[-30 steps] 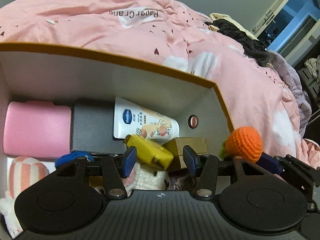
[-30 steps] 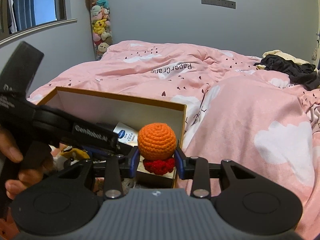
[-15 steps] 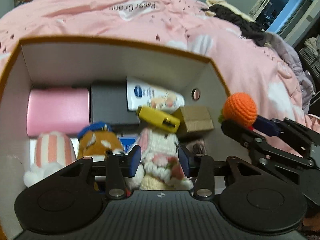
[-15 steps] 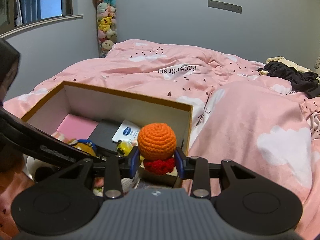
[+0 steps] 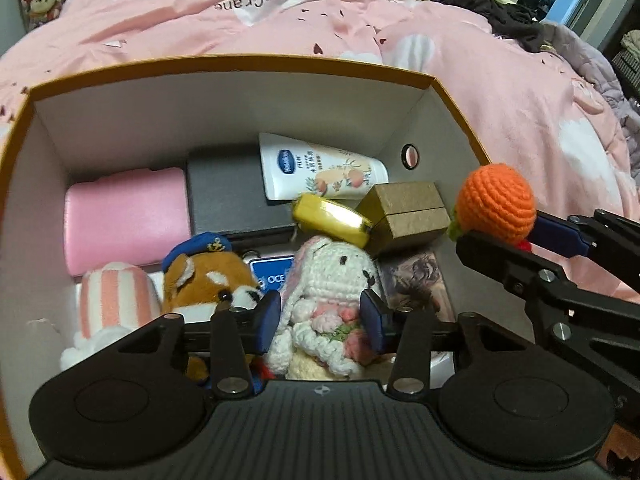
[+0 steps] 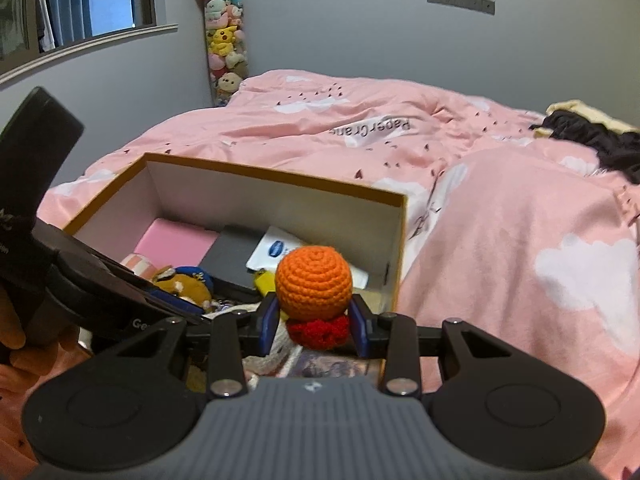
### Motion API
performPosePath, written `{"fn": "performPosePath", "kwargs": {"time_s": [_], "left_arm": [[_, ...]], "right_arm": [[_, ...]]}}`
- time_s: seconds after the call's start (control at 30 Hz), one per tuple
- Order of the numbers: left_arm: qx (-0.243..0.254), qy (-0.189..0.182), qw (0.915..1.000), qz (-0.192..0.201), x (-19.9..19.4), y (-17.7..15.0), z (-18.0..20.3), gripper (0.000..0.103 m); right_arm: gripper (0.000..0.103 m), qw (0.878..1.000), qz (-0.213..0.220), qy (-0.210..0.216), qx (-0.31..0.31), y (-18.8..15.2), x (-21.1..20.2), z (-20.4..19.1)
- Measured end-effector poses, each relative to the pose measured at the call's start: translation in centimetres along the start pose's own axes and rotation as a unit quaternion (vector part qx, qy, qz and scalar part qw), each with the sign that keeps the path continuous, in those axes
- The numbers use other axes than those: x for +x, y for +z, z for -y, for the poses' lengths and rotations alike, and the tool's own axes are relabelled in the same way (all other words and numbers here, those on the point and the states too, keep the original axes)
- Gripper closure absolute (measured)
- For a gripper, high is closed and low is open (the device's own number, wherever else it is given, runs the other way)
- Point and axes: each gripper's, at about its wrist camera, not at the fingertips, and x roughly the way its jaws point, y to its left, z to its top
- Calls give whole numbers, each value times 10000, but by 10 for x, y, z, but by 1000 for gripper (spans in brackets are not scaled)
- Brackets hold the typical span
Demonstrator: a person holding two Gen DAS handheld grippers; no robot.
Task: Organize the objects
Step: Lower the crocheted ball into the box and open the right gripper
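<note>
Status: my right gripper (image 6: 313,330) is clamped on the crochet orange toy (image 6: 314,288), pads pinching the red base, orange ball end pointing up, long axis roughly vertical. From the left wrist view the toy (image 5: 496,203) hangs just outside the box's right wall, above rim height.

My left gripper (image 5: 320,322) sits low in the open box (image 5: 224,100), fingers (image 5: 267,316) either side of the white crochet bunny (image 5: 334,280). Jaws are spread about body-width; I can't tell whether the pads actually touch it. Bunny is upright, head toward the back wall.

Box contents: fox plush (image 5: 204,280) with blue cap left of the bunny, striped plush (image 5: 112,300) further left, pink case (image 5: 124,220) and dark grey case (image 5: 228,196) at the back, lotion tube (image 5: 316,172) lying flat, cap end toward the right wall, yellow item (image 5: 330,218), small brown carton (image 5: 408,212). Box rests on the pink bed quilt (image 6: 500,220).
</note>
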Motion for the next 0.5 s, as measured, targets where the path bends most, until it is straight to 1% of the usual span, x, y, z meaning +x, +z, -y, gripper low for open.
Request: {"fn": "performPosePath", "kwargs": {"time_s": [0.1, 0.2, 0.37, 0.43, 0.5], "left_arm": [[7, 58, 10000, 24, -6, -4, 1, 51], [-86, -5, 9999, 55, -6, -5, -2, 51], [-170, -56, 9998, 42, -10, -6, -5, 51], [-269, -133, 9994, 149, -13, -7, -7, 56], [-292, -208, 9989, 290, -20, -11, -8, 56]], "right_arm": [[64, 9995, -187, 176, 172, 2, 4, 3], [64, 9988, -343, 233, 242, 3, 8, 3], [64, 9984, -415, 276, 251, 2, 12, 0], [64, 9980, -471, 295, 297, 2, 14, 1], [64, 9980, -549, 184, 268, 1, 15, 1]]}}
